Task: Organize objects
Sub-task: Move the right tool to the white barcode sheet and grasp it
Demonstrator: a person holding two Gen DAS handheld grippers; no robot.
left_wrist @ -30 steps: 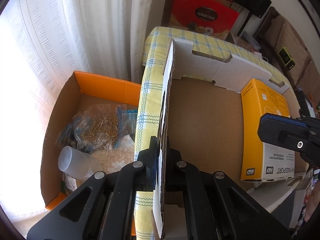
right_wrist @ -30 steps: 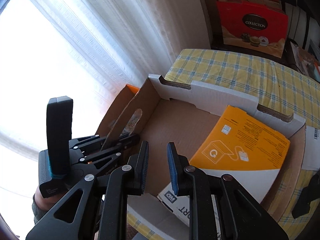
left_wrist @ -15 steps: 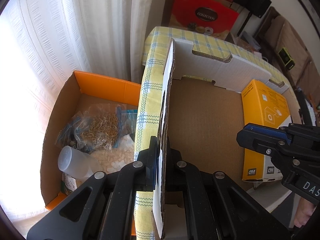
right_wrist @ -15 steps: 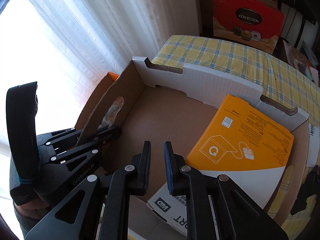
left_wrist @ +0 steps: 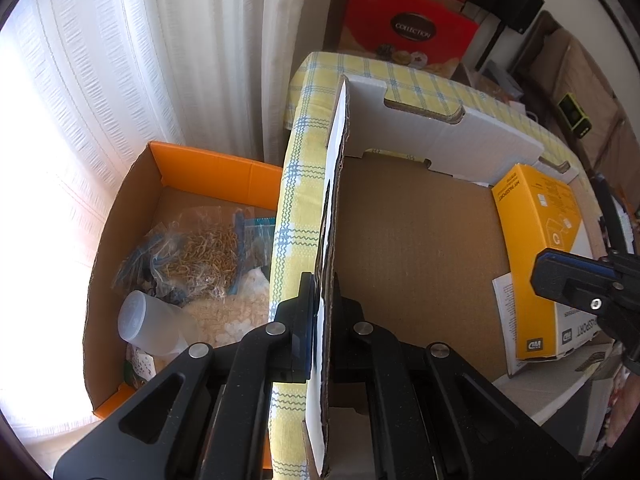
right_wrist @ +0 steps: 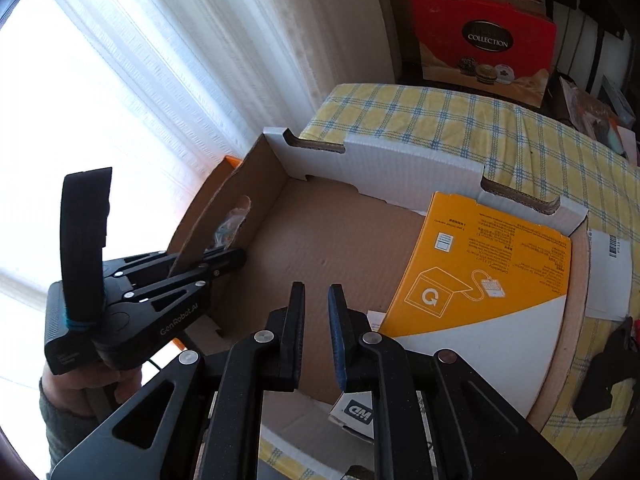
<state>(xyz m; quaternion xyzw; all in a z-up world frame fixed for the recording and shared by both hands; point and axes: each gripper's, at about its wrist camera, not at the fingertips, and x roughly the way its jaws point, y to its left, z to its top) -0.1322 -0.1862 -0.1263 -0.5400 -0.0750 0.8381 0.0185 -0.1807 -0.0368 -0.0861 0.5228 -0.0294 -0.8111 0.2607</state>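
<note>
While the left gripper (left_wrist: 320, 316) is pinched on the cardboard tray's (left_wrist: 416, 240) wall, the yellow box (right_wrist: 476, 276), likely light and stiff, lies ahead-right of the slightly parted, empty right gripper (right_wrist: 316, 332); its edges are best gripped.

Right gripper (right_wrist: 316, 312) hovers over the near edge of the tray (right_wrist: 400, 176), jaws a narrow gap apart, nothing between them. Over on the left, the left gripper (right_wrist: 208, 266) is clamped on the tray's side wall. Yellow box (right_wrist: 480, 264) lies flat in the tray's right half, on the checked cloth (right_wrist: 460, 120). Red bag (right_wrist: 484, 44) stands far behind.
</note>
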